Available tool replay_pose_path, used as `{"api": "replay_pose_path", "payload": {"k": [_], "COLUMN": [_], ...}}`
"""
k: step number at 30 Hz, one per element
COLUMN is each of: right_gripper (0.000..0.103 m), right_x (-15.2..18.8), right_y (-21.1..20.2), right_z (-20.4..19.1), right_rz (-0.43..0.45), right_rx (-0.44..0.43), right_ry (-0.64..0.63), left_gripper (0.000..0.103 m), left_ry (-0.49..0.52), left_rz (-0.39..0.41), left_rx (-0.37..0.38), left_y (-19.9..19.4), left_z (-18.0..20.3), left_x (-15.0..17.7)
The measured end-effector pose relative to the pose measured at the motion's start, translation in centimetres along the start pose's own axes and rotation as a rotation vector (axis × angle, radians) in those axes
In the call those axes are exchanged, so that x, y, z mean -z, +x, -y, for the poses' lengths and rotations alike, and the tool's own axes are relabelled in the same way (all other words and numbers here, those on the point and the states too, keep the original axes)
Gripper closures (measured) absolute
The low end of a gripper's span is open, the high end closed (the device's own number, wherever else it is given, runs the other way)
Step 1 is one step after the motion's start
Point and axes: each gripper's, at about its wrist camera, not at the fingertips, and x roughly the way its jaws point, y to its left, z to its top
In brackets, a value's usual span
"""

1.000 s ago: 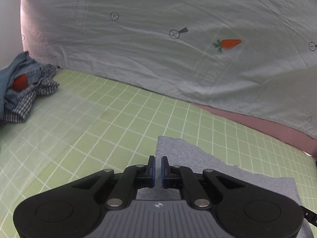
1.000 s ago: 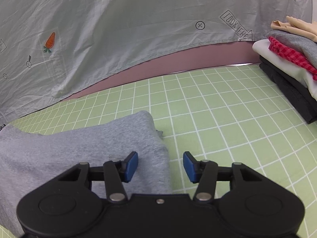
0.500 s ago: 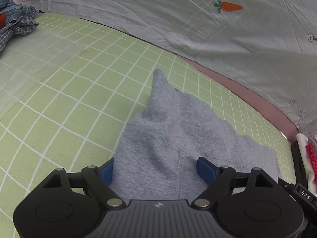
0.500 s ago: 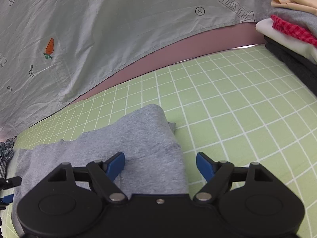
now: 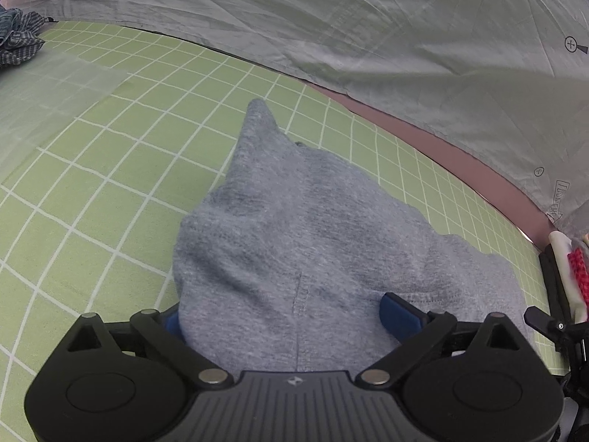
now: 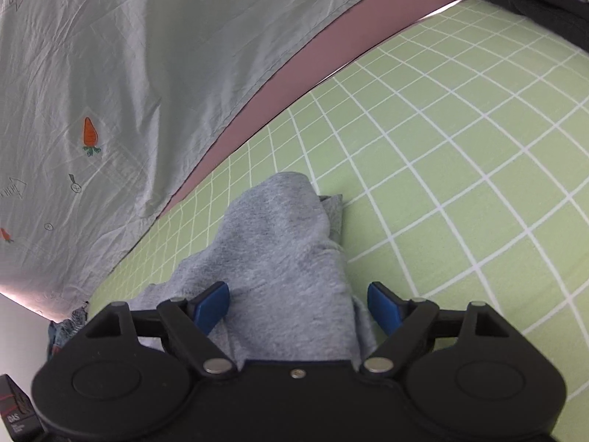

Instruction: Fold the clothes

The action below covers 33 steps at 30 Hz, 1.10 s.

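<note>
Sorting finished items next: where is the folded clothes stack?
In the left wrist view the folded clothes stack sits at the far right edge, on the green grid mat, beyond the grey garment.

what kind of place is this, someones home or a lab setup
Likely a staged folding station: a green grid mat, a carrot-print sheet hung as backdrop, and a stack of folded clothes beside the grey garment.

Mat (image 6: 460, 154) open right; stack (image 6: 533, 3) (far) blocks.
</note>
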Motion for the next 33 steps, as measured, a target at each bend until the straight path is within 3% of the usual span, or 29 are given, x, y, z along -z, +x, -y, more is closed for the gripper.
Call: {"api": "replay_pose_path", "payload": {"k": [1, 3, 5, 6, 7, 10, 11, 12, 13, 15, 19, 24, 33], "right_gripper": [0.007, 0.002, 0.001, 0.001, 0.001, 0.003, 0.005, 0.014, 0.037, 0.054, 0.068, 0.073, 0.073], "right_x": [0.2, 0.6, 1.0, 1.2, 1.4, 2.1, 2.2, 2.4, 2.5, 2.6, 3.8, 5.0, 3.2], "right_y": [0.3, 0.7, 1.2, 1.5, 1.8, 2.3, 2.3, 2.2, 2.0, 1.1, -2.1, -8.2, -19.5], "right_z": [-0.1, -0.5, -2.1, -2.9, -3.6, -4.7, -5.0, -5.4, -5.5, -5.1, -5.1, -5.6, -2.4], "right_rz": [-0.011, -0.024, -0.026, -0.032, -0.037, -0.054, -0.073, -0.101, -0.119, -0.131, -0.116, -0.035, 0.16], "right_rx": [-0.036, -0.079, -0.034, -0.005, 0.019, 0.03, 0.029, 0.029, 0.024, -0.021, -0.057, -0.063, -0.002], "right_ry": [0.008, -0.001, -0.088, -0.136, -0.173, -0.199, -0.215, -0.242, -0.255, -0.208, -0.162, -0.138, -0.058], "left_gripper": [0.003, 0.004, 0.012, 0.02, 0.035, 0.058, 0.062, 0.067, 0.069, 0.071, 0.073, 0.073, 0.073], "left_ry": [0.005, 0.012, -0.002, -0.012, -0.022, -0.051, -0.055, -0.051, -0.039, -0.01, 0.058, 0.125, 0.251], "left_rz": [0.005, 0.005, 0.001, -0.001, -0.003, -0.008, -0.008, -0.006, -0.003, 0.004, 0.008, 0.007, 0.029], "left_rx": [-0.001, 0.001, 0.005, 0.007, 0.008, 0.014, 0.02, 0.03, 0.041, 0.073, 0.123, 0.19, 0.351], "left_y": [0.0, 0.0, -0.3, -0.5, -0.8, -1.4, -1.9, -2.5, -3.2, -5.1, -8.8, -11.9, -14.5], "left_z": [0.1, 0.4, 0.5, 0.5, 0.5, 0.6, 0.7, 1.0, 1.4, 2.6, 6.3, 10.4, 21.2], "left_x": [0.1, 0.3, 0.5, 0.6, 0.7, 1.0, 1.1, 1.1, 1.3, 1.7, 2.5, 3.3, 5.3]}}
